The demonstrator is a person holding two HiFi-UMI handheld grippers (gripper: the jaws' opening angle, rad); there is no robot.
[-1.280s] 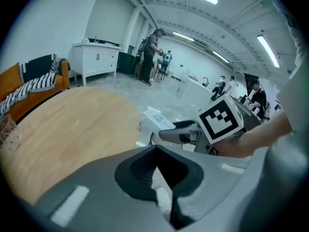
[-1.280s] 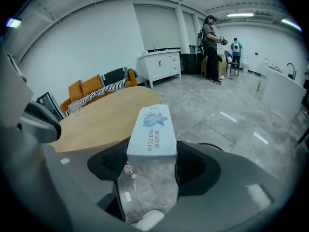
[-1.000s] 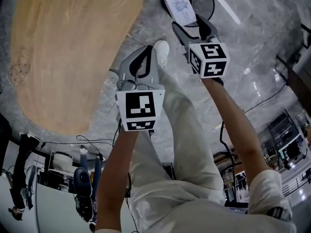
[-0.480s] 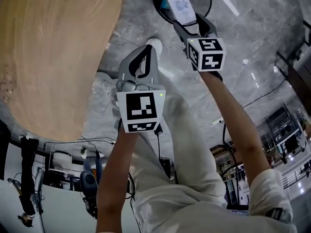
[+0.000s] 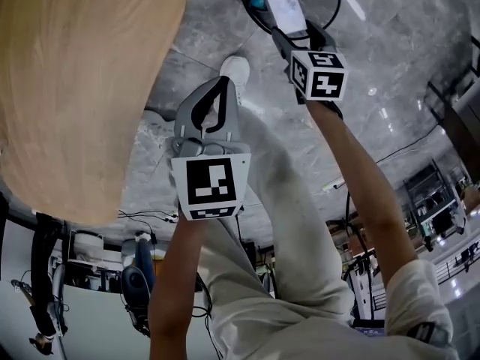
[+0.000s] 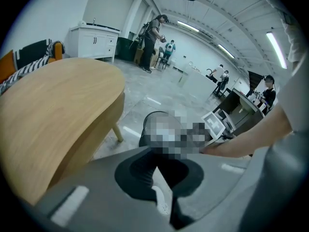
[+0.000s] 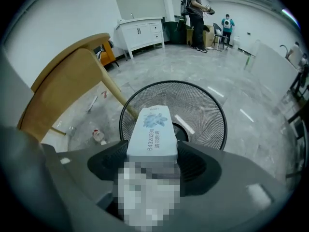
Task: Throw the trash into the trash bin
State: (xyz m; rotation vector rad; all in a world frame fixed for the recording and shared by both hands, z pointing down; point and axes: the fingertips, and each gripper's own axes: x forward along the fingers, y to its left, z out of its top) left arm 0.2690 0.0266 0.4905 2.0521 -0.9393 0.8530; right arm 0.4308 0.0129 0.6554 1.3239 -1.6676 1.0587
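Observation:
A white tissue pack (image 7: 150, 129) with a blue flower print and a printed number sticks out forward between the jaws of my right gripper (image 5: 289, 32), which is shut on it. The pack (image 5: 285, 6) hangs over the open mouth of a round black wire-mesh trash bin (image 7: 203, 105) that stands on the floor; the bin's rim (image 5: 251, 10) shows at the top of the head view. My left gripper (image 5: 220, 88) is lower and to the left, over the person's leg, shut with nothing in it. The bin (image 6: 150, 124) also shows in the left gripper view.
A rounded wooden table (image 5: 82, 81) stands to the left, with its leg (image 7: 113, 93) close to the bin. Small scraps (image 7: 98, 136) lie on the grey marble floor under it. The person's white shoe (image 5: 236, 70) is near the bin. People stand far back in the hall.
The person has come closer to the bin. The right gripper with the pack now reaches further over the bin's mouth. The left gripper stays shut and has kept its place beside it.

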